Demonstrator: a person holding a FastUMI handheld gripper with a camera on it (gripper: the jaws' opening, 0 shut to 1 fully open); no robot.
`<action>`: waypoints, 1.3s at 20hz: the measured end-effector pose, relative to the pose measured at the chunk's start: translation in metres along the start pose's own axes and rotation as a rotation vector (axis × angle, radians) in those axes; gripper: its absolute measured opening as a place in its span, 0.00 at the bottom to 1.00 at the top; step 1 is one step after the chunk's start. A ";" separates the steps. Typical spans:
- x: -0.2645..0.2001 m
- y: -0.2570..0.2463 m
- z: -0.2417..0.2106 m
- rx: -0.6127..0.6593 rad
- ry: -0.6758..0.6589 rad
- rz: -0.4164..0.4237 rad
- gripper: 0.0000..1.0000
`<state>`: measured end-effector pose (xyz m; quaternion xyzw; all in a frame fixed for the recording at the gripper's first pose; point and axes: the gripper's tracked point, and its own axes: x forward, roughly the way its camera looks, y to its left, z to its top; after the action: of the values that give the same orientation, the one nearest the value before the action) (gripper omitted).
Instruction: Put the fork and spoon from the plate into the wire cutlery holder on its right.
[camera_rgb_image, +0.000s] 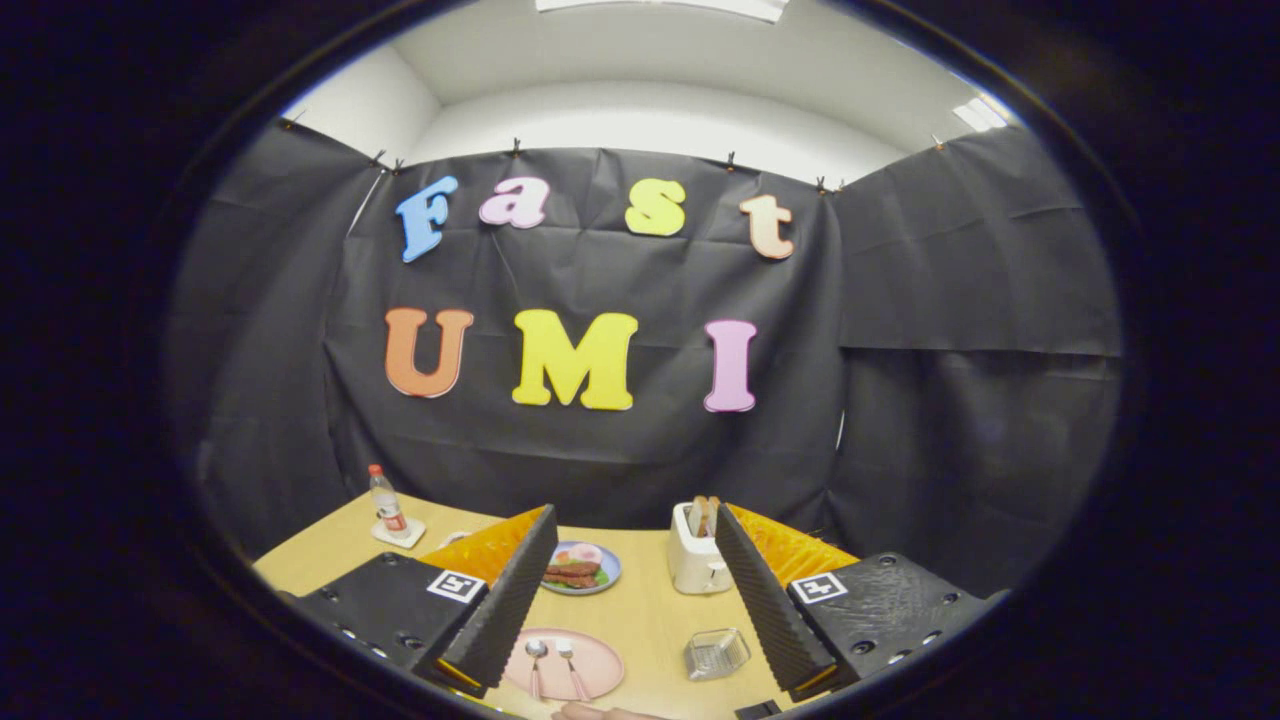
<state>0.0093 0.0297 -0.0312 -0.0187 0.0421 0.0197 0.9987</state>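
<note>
A pink plate (600, 668) lies on the wooden table (645, 610), low between my fingers. On it rest a spoon (537, 662) and, just to its right, a fork (572, 666), both with pink handles pointing toward me. The wire cutlery holder (717, 653) stands to the plate's right, close to my right finger. My gripper (630, 595) is open, held high above the table, its fingers spread wide with nothing between them. A hand (600, 712) shows at the near edge, below the plate.
Farther back sit a blue plate of food (580, 567) and a white toaster (697, 560) with bread in it. A small bottle (386, 503) stands on a coaster at the table's far left corner. Black cloth walls the booth behind.
</note>
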 end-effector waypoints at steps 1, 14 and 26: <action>0.006 0.003 -0.013 -0.004 0.025 0.019 0.95; 0.062 0.034 -0.241 -0.110 0.460 0.162 0.94; 0.096 0.071 -0.370 -0.082 0.740 0.193 0.81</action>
<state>0.0711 0.0895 -0.4105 -0.0607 0.4007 0.1074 0.9079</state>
